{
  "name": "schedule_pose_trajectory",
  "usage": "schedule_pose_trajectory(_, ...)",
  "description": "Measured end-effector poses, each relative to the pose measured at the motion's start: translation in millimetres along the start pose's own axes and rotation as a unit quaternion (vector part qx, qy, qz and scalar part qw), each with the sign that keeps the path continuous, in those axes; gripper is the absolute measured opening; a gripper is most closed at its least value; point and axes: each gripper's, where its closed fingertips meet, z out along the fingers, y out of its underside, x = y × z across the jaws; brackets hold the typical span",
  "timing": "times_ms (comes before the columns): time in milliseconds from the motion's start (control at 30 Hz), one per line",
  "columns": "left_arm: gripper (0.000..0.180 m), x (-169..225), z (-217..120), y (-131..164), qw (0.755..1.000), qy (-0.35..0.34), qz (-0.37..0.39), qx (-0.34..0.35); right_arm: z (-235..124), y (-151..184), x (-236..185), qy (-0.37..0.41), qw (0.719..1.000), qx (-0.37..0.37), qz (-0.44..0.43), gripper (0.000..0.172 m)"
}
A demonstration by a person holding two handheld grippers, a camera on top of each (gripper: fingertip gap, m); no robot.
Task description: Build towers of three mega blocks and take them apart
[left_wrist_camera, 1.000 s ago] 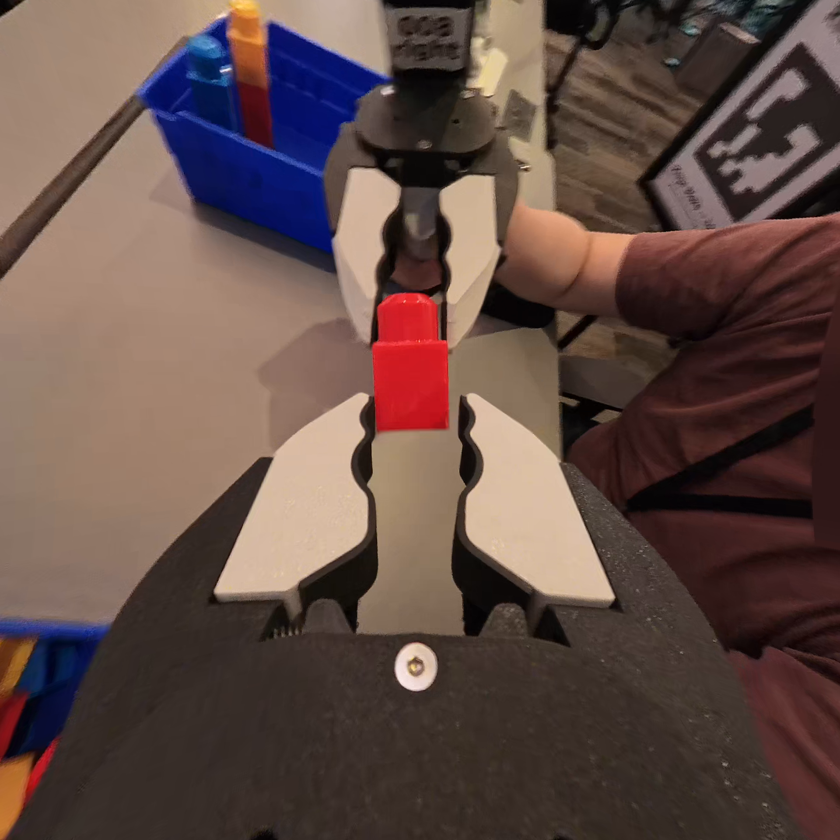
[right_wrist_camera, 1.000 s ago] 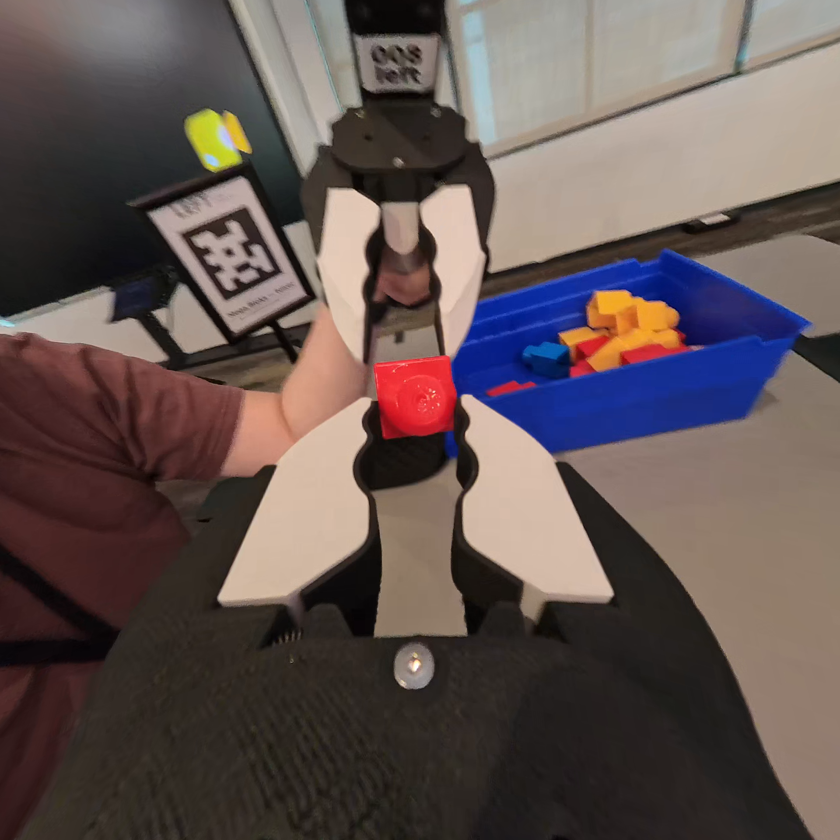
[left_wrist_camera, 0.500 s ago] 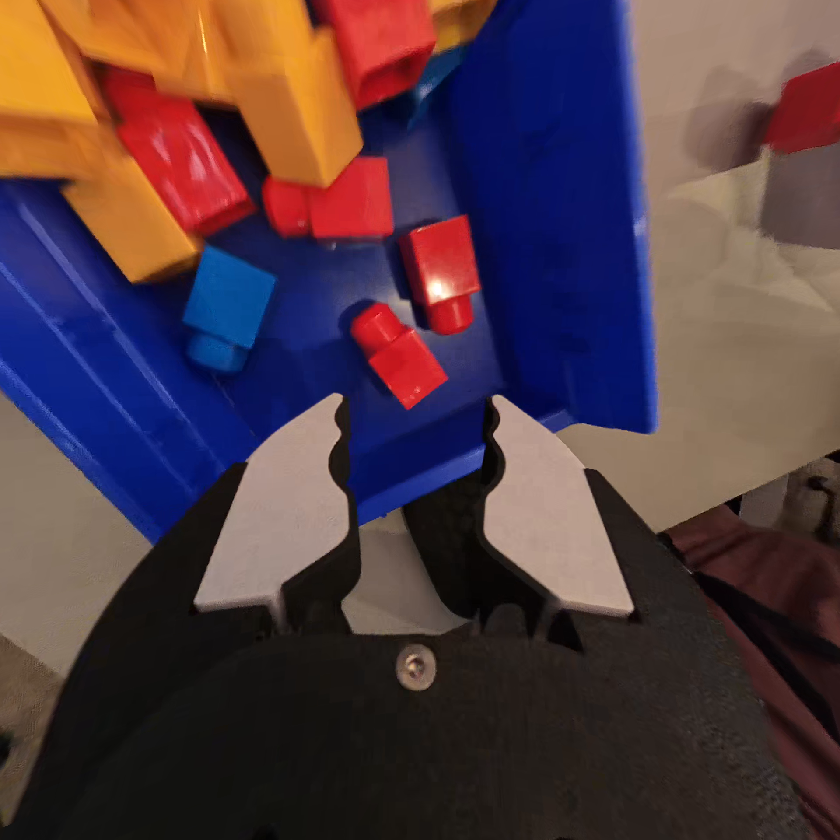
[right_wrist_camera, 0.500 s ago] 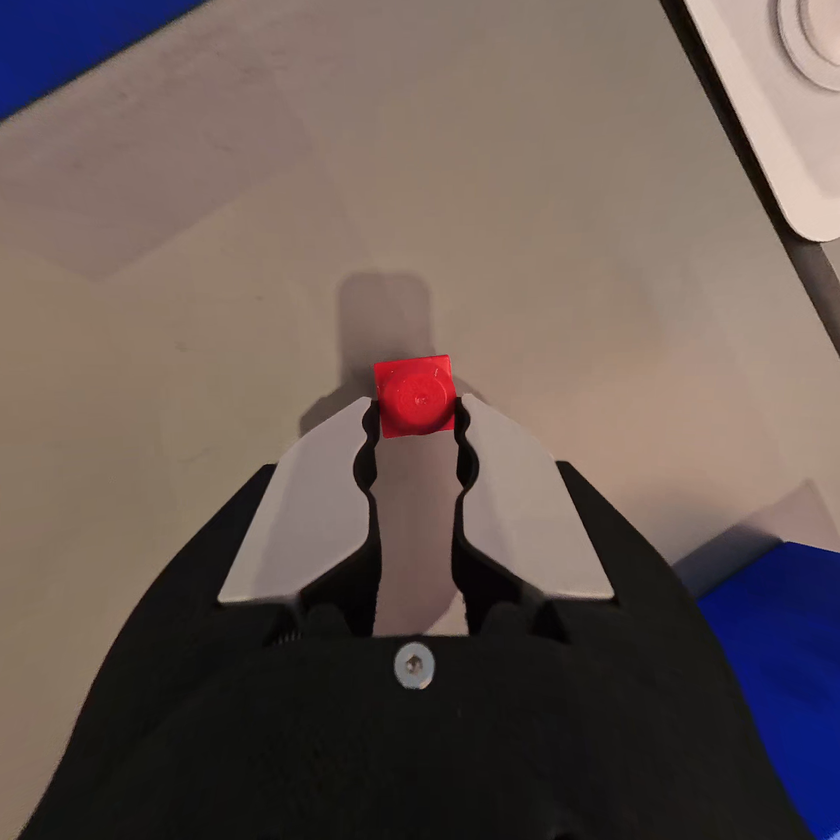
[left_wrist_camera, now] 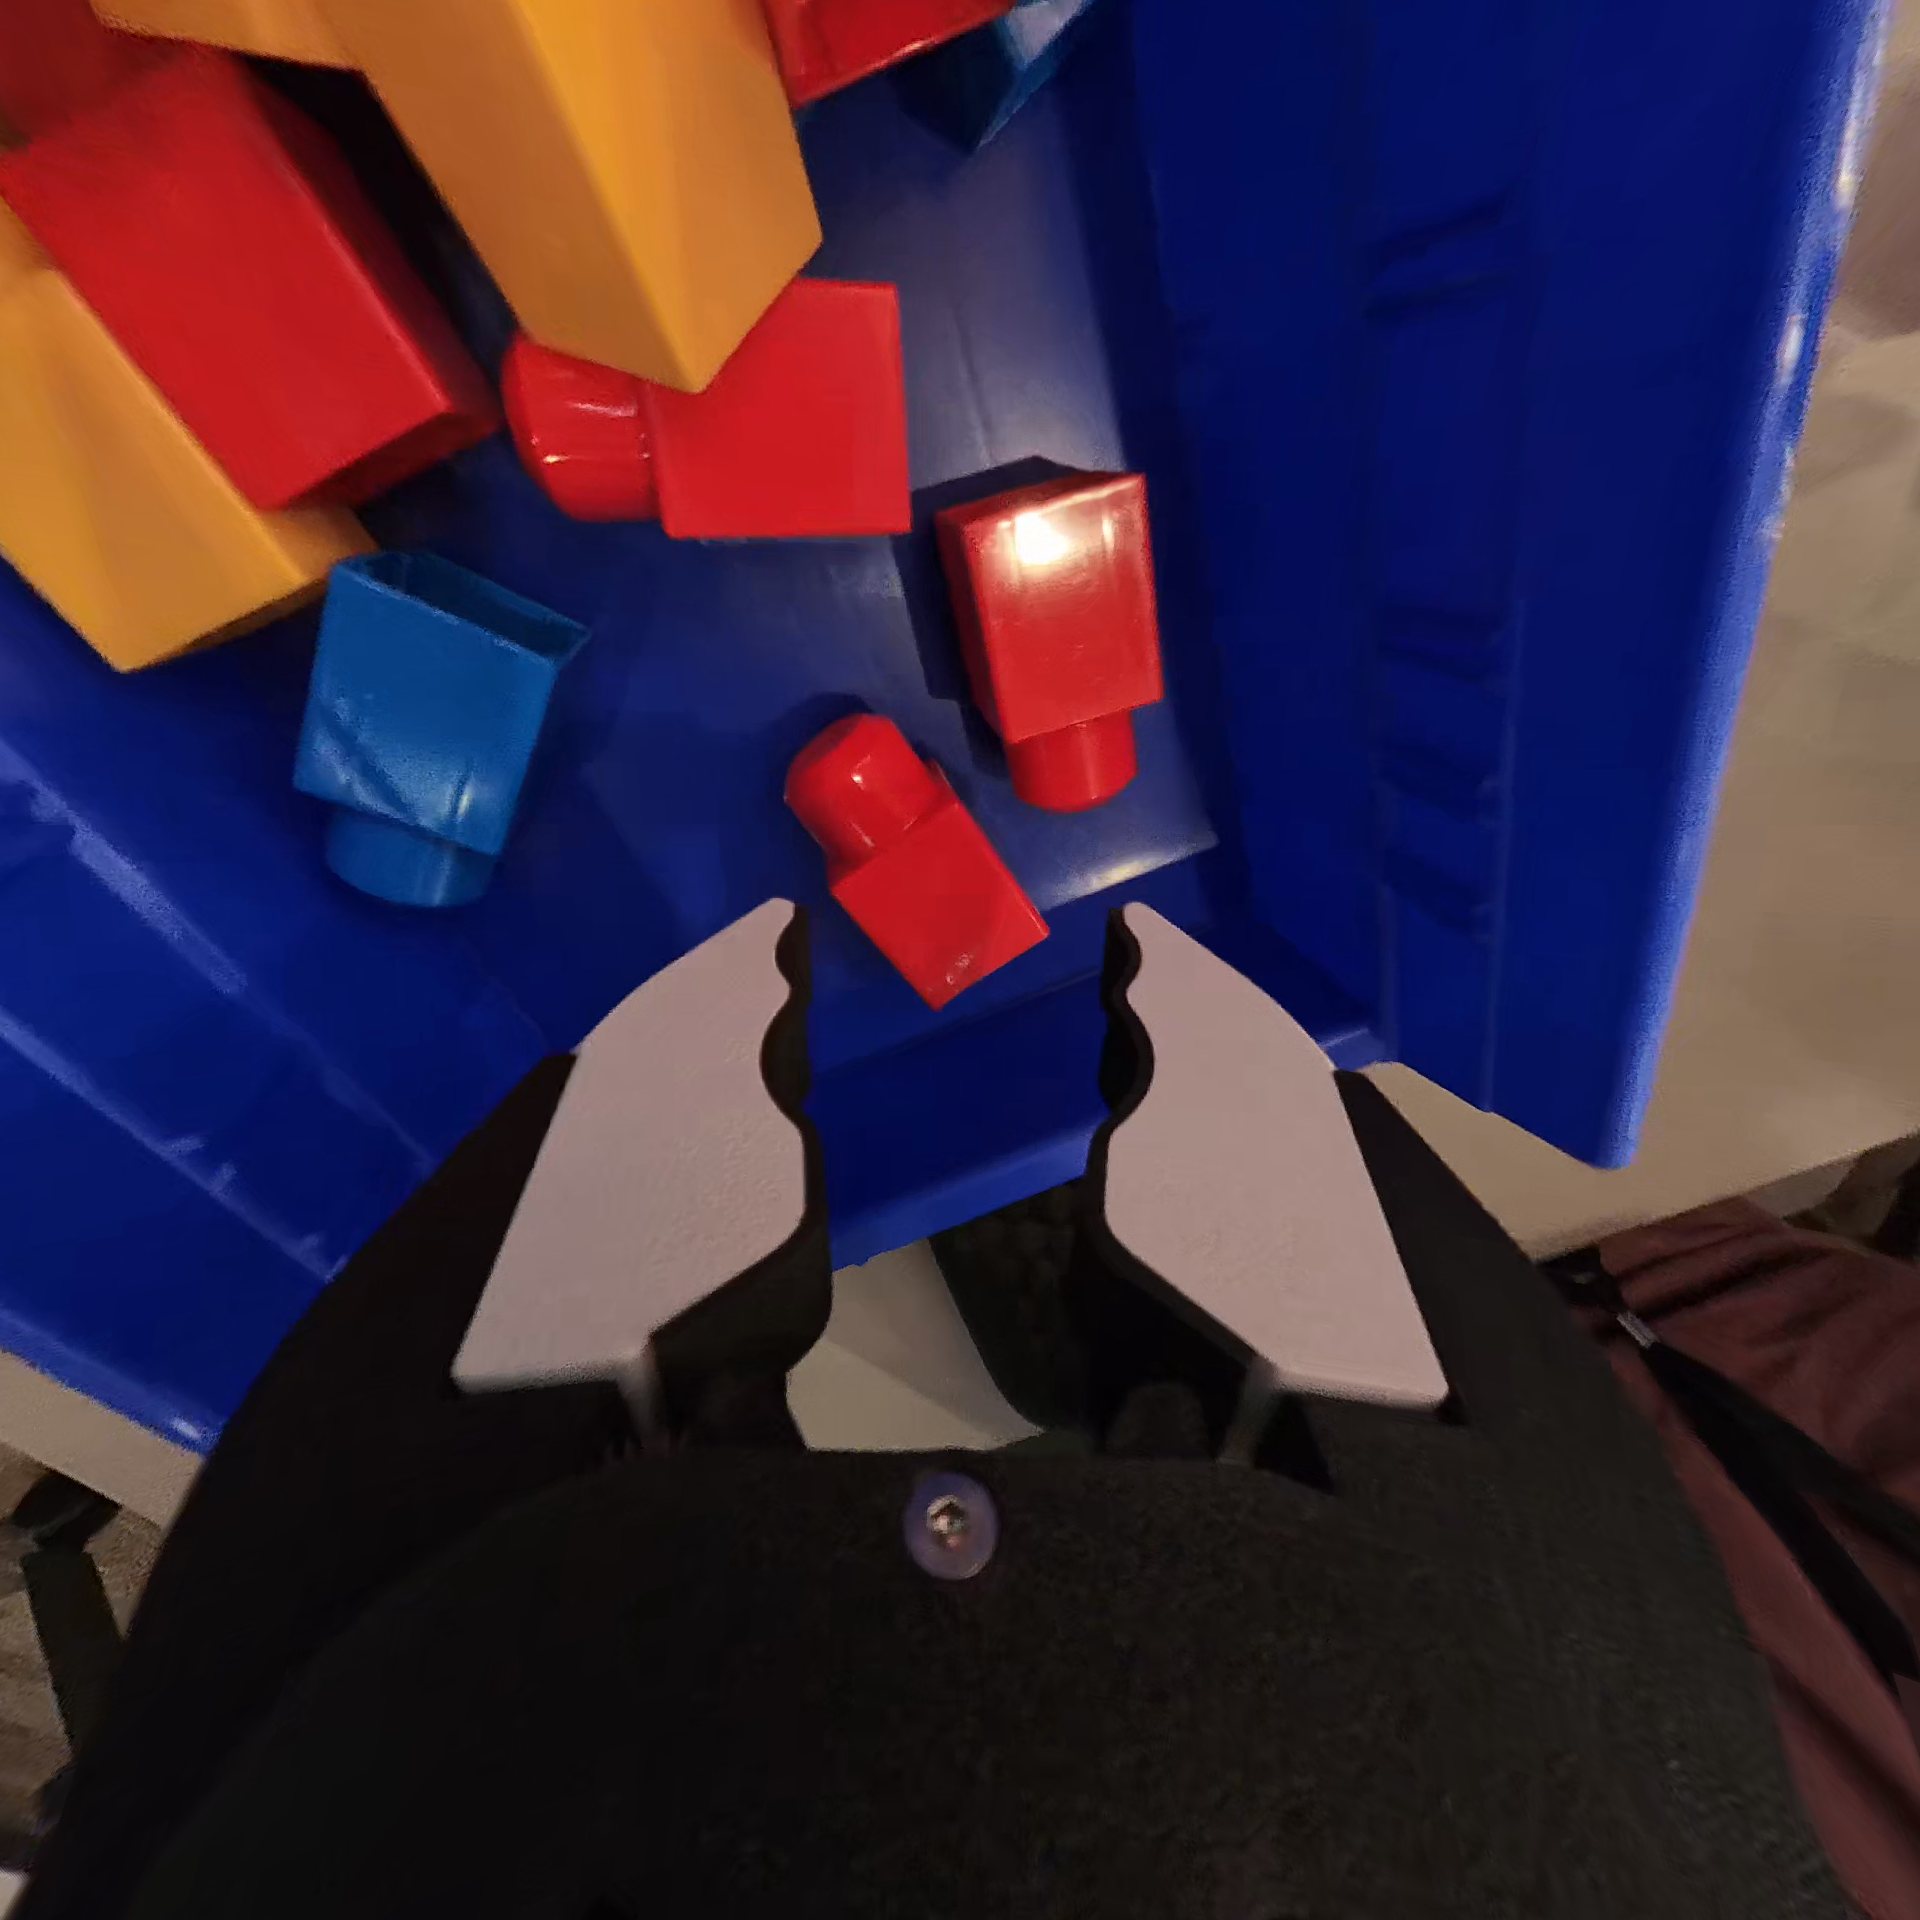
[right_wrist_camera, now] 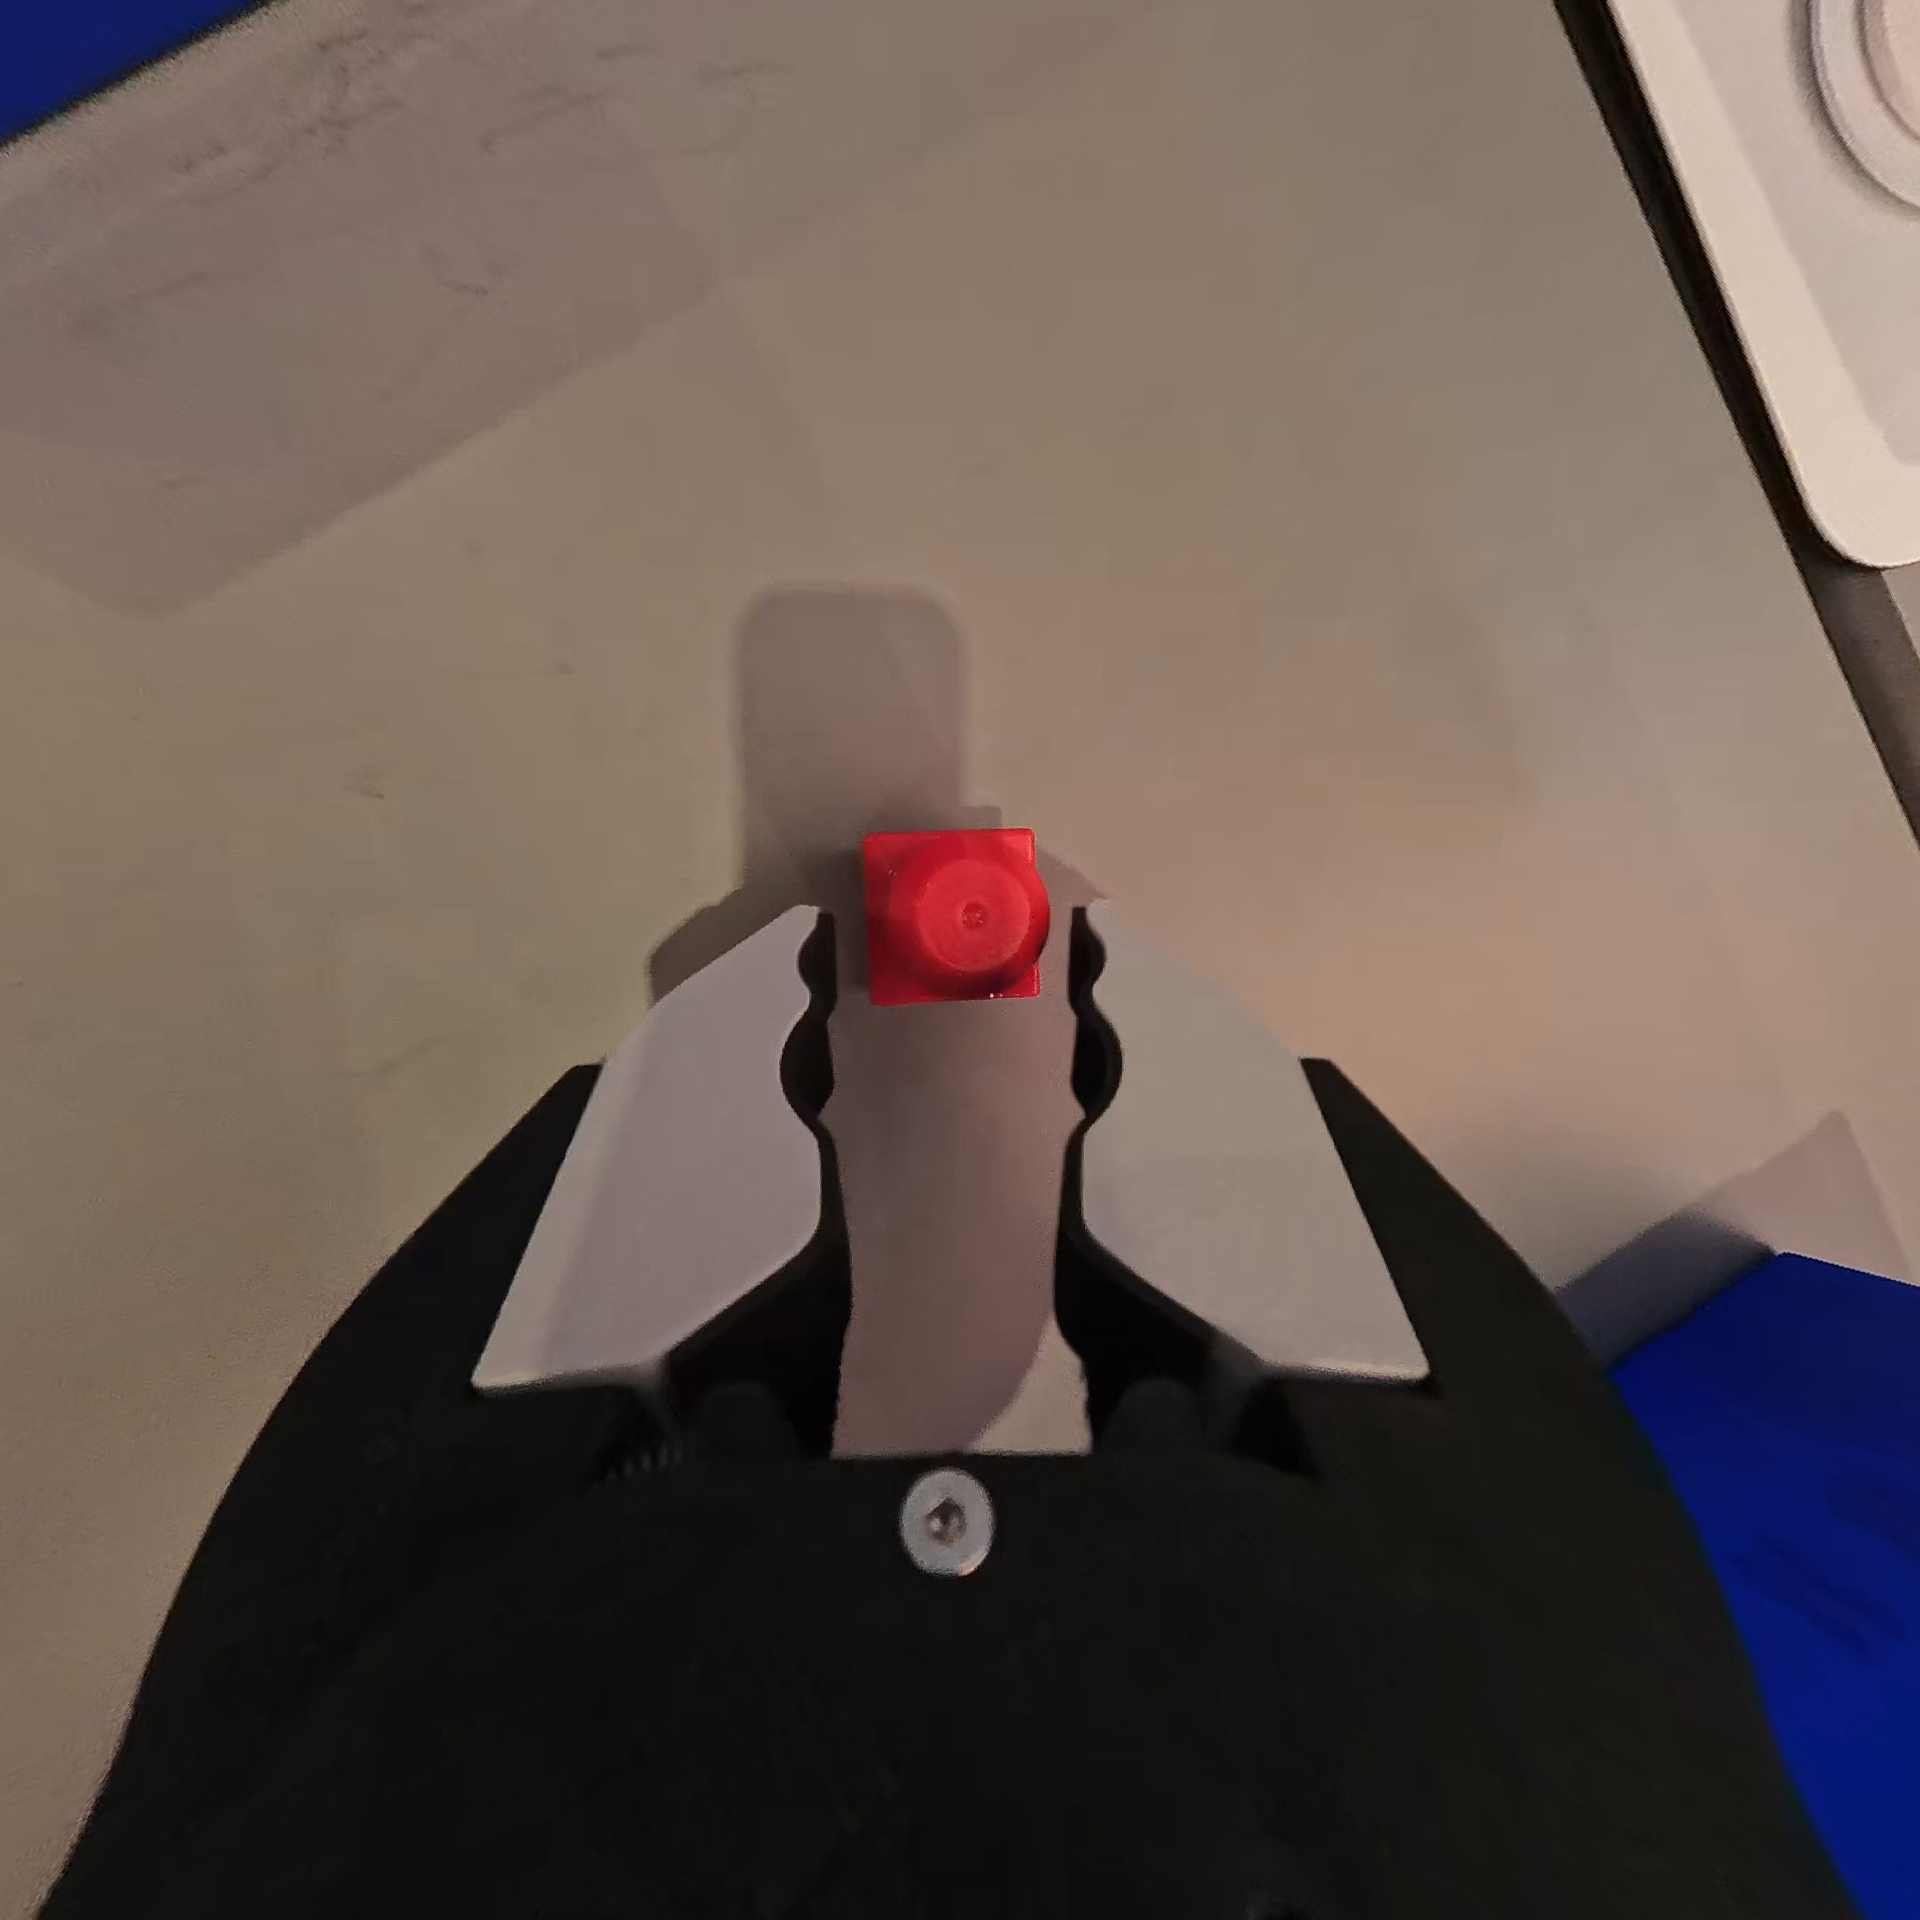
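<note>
In the left wrist view my left gripper [left_wrist_camera: 956, 914] is open and empty over a blue bin [left_wrist_camera: 1299, 520]. A small red block [left_wrist_camera: 914, 862] lies on its side on the bin floor just past the fingertips, apart from both pads. In the right wrist view my right gripper [right_wrist_camera: 951, 920] is open. A red block [right_wrist_camera: 953, 920] stands stud-up on the grey table [right_wrist_camera: 416, 727] between the fingertips, with a gap on each side, so it is not held.
The bin holds more loose blocks: a second red one [left_wrist_camera: 1060, 623], a third red one [left_wrist_camera: 769, 426], a blue one [left_wrist_camera: 426, 717] and large orange ones [left_wrist_camera: 603, 166]. A white plate-like object [right_wrist_camera: 1829, 260] lies at the table's right edge. A blue bin corner [right_wrist_camera: 1797, 1455] shows at lower right.
My left gripper let go of the red block it shared with the right, swung over the bin and came closer to the blocks. My right gripper set the red block on the table and opened.
</note>
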Motion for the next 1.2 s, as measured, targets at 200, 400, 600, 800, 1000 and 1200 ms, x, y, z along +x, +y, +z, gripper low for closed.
schedule_pose_trajectory(200, 0.060, -5, -1, -5, 0.992, -0.047, -0.073, 0.093, -33, -26, 0, -0.012, 0.998, 0.068, 0.004, 0.052)
schedule_pose_trajectory(400, 0.063, -10, 11, -1, 0.978, -0.113, -0.126, 0.126, -57, -34, -8, -0.038, 0.994, 0.099, 0.005, 0.052)
schedule_pose_trajectory(600, 0.058, -16, 29, 8, 0.971, -0.168, -0.144, 0.086, -74, -37, -17, -0.050, 0.992, 0.114, -0.010, 0.053)
schedule_pose_trajectory(800, 0.038, -17, 42, 9, 0.976, -0.160, -0.139, 0.056, -88, -39, -12, -0.053, 0.990, 0.128, -0.011, 0.053)
schedule_pose_trajectory(1000, 0.038, -5, -9, 7, 0.968, -0.147, -0.126, 0.156, -101, -49, -4, -0.053, 0.983, 0.175, -0.008, 0.052)
schedule_pose_trajectory(1200, 0.037, 162, -119, -27, 0.894, 0.111, 0.152, 0.406, -171, -93, -50, -0.215, 0.897, 0.381, -0.055, 0.050)
